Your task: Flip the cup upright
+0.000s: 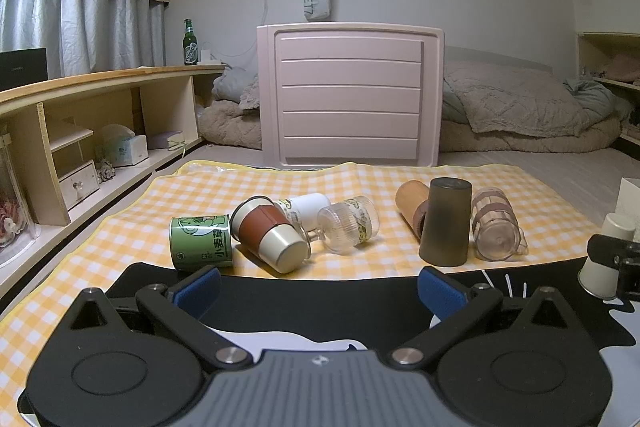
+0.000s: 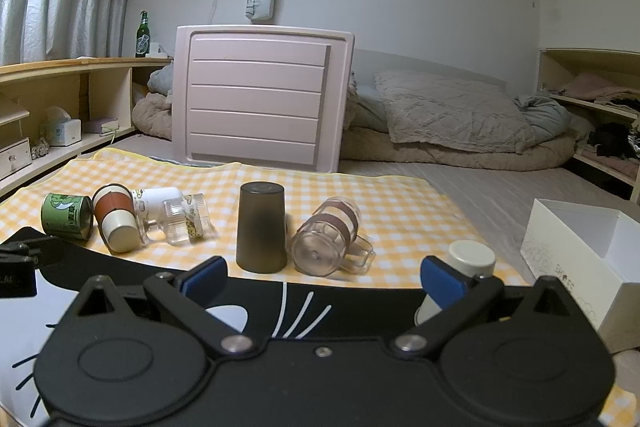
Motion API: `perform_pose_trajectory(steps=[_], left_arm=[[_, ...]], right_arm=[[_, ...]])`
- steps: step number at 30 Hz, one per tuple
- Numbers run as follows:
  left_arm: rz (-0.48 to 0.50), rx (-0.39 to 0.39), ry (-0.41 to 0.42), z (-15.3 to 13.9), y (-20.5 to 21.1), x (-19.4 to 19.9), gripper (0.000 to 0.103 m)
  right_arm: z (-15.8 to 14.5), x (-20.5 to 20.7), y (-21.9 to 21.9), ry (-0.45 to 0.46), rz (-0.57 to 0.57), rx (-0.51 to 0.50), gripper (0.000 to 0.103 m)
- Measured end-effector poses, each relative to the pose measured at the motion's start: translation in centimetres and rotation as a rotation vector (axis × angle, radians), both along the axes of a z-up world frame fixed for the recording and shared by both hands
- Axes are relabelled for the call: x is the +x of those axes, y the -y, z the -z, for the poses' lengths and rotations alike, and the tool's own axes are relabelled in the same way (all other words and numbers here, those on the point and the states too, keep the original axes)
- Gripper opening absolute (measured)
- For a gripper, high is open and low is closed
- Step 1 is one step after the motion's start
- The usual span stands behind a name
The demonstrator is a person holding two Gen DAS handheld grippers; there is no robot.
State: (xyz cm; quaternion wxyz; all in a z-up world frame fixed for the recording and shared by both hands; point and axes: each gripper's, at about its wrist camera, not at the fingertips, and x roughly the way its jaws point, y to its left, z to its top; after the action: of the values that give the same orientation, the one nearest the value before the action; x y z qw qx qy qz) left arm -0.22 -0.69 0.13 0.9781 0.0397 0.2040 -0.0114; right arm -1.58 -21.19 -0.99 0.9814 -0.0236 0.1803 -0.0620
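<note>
1. The left claw (image 1: pixel 318 285) hangs with its blue pads wide apart, gripping nothing, over the black mat (image 1: pixel 320 301).
2. The right claw (image 2: pixel 323 277) is likewise spread and empty.
3. A dark grey cup (image 2: pixel 261 227) stands mouth-down on the yellow checked cloth (image 2: pixel 400 211), beside a clear banded mug (image 2: pixel 326 241) lying on its side.
4. A white paper cup (image 2: pixel 470 259) sits inverted just behind the right claw's right finger.

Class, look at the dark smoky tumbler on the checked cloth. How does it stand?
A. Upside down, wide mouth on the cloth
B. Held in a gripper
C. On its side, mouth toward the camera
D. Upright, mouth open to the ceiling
A: the tumbler stands with its closed narrow base on top and its wide end on the cloth, with no gripper touching it.
</note>
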Motion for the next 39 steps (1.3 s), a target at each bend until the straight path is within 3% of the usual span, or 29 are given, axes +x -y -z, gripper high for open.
perform_pose_trajectory(steps=[39], left_arm=[[0.001, 0.005, 0.001, 0.03, 0.16, -0.08, 0.103]], right_arm=[[0.14, 0.3, 0.72, -0.004, 0.007, -0.003, 0.103]])
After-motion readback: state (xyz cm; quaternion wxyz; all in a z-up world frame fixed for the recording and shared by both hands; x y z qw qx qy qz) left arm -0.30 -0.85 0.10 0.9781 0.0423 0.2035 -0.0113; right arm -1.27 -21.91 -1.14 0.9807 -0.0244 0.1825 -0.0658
